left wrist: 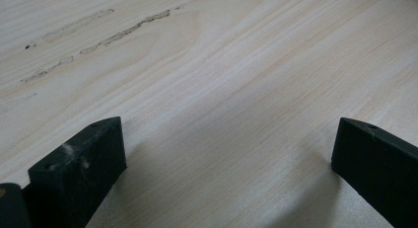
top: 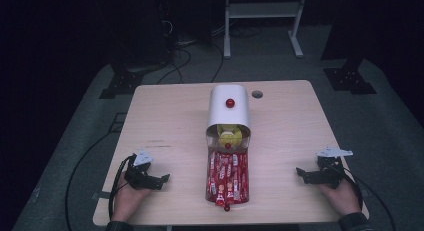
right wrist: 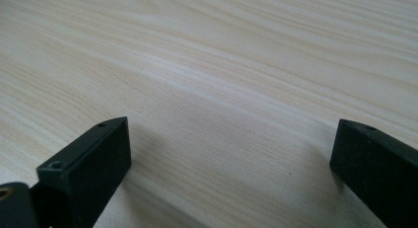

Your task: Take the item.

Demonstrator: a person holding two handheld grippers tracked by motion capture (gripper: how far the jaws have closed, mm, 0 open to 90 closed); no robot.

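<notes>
One white bin (top: 228, 105) lies on its side in the middle of the counter (top: 170, 121), its mouth toward the person, a red knob (top: 230, 103) on top and something yellow (top: 229, 137) inside. One clear tray (top: 227, 178) of red packets, too many and too close to count, lies touching that mouth and reaches to the near edge. Two hand-held grippers rest on bare wood well apart from it: the left hand-held gripper (top: 165, 178) and the right hand-held gripper (top: 299, 172), each in a hand at a near corner, pointing inward. Both stand wide with nothing between the jaws. A round hole (top: 257, 94) sits beside the bin.
</notes>
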